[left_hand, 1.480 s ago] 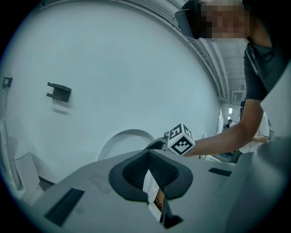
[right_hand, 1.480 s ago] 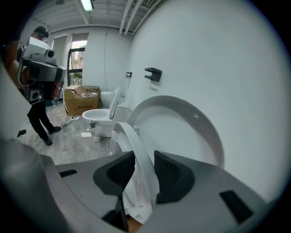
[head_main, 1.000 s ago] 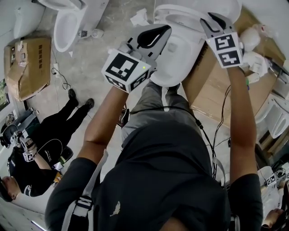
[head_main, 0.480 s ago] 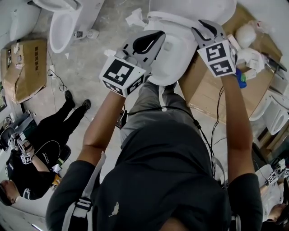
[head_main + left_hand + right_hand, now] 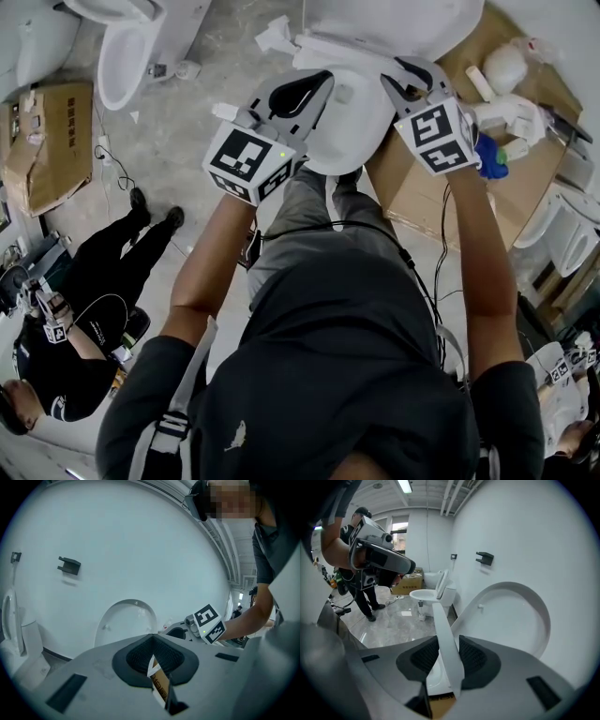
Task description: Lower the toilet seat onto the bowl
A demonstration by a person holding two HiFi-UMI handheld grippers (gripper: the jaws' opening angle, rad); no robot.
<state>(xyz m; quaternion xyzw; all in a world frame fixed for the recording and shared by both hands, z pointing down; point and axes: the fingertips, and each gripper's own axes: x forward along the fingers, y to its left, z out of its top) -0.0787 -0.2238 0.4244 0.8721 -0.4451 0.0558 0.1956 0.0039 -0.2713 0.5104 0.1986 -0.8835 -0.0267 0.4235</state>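
right gripper [image 5: 447,644]: clenched on the rim of the toilet seat [image 5: 440,616]; the white edge runs straight between both dark pads, pads on either face.
left gripper [image 5: 153,656]: jaws drawn together but for a thin slit, nothing in them; only brown cardboard shows through the slit.
toilet seat: raised and seen edge-on from the right gripper view; swung clear of the lid, not down on the bowl.
lid [image 5: 513,620]: upright, leaning back at the white wall, to the right of the seat edge.
toilet bowl [image 5: 361,122]: white, directly in front of the person's legs in the head view, between the two grippers.
gripper placement: left one at the bowl's left side, right one at its right side, both marker cubes facing up at the head camera.
cardboard box [image 5: 441,202]: flattened, brown, under and to the right of the bowl.
second toilet [image 5: 131,52]: standing well apart on the grey floor, top left in the head view; seat up.
wall bracket [image 5: 484,558]: small dark fitting on the wall above the lid.
other person [image 5: 84,319]: in black, low at the left of the head view.
other box [image 5: 52,141]: brown carton near the left edge.
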